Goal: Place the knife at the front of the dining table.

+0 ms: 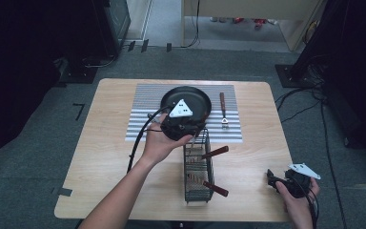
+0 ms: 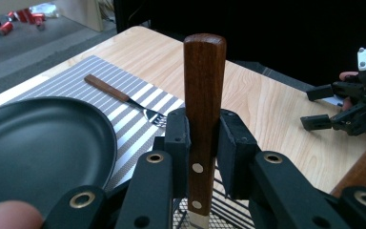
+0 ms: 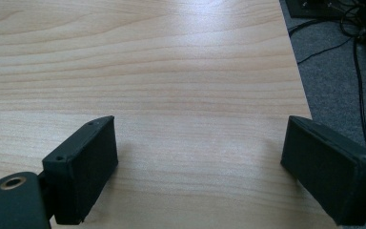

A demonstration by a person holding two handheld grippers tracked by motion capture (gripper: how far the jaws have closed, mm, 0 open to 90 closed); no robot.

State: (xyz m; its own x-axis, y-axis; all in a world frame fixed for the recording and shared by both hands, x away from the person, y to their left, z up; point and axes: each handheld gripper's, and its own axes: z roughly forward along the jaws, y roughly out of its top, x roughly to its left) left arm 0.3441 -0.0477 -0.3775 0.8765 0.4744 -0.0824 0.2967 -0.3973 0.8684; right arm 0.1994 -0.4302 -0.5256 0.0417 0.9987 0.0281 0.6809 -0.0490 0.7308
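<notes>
1. Left gripper view, nearest first: the left gripper (image 2: 201, 143) pinches a brown wooden utensil handle with steel rivets (image 2: 203, 95) upright between its jaws, just above the black wire-mesh caddy (image 1: 198, 167), probably lifting it out or slotting it in.
2. Beyond the jaws, to their left, a round black frying pan (image 2: 38, 143) sits on the grey striped placemat (image 2: 76, 83), a wooden-handled fork (image 2: 119, 95) further off.
3. Well apart, the right gripper (image 3: 198, 167) hovers over bare light wooden table (image 3: 171, 71), jaws spread wide, seemingly waiting.

Wooden table (image 1: 109, 157) bears striped mat (image 1: 143, 121), wire basket (image 1: 198, 183).
</notes>
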